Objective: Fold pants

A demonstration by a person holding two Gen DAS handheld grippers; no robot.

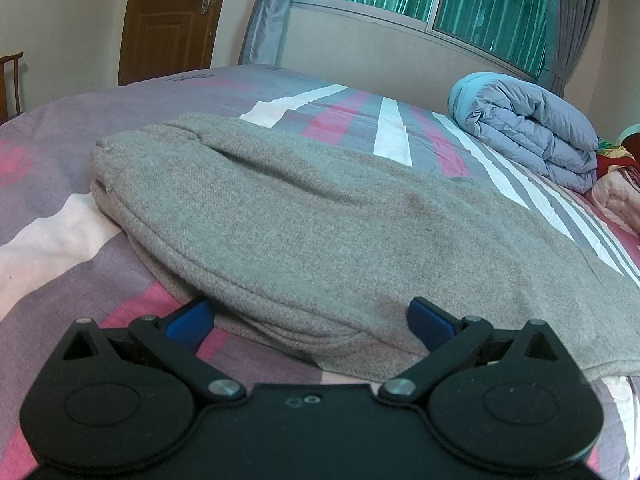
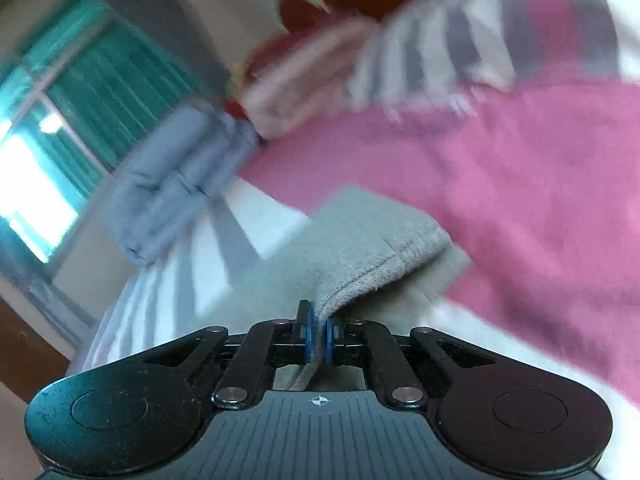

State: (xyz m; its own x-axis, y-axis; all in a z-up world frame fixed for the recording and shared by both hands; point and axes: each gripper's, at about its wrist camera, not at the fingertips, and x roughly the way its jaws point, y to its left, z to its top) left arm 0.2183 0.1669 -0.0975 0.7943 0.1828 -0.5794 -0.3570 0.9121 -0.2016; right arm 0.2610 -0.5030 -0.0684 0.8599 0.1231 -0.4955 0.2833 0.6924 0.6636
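Grey knit pants [image 1: 304,224] lie folded lengthwise on the striped bed sheet [image 1: 60,152], stretching from far left to near right. My left gripper [image 1: 310,322] is open, its blue pads straddling the near edge of the pants, one pad [image 1: 190,320] on the sheet and one over the fabric. In the right wrist view, which is tilted and blurred, my right gripper [image 2: 318,338] is shut on a fold of the grey pants [image 2: 360,252], with the hem end lifted in front of it.
A rolled blue quilt [image 1: 528,128] and pink bedding [image 1: 618,196] lie at the far right of the bed. A window with green curtains [image 1: 452,4] and a wooden door [image 1: 172,16] are behind. The quilt also shows in the right wrist view [image 2: 172,180].
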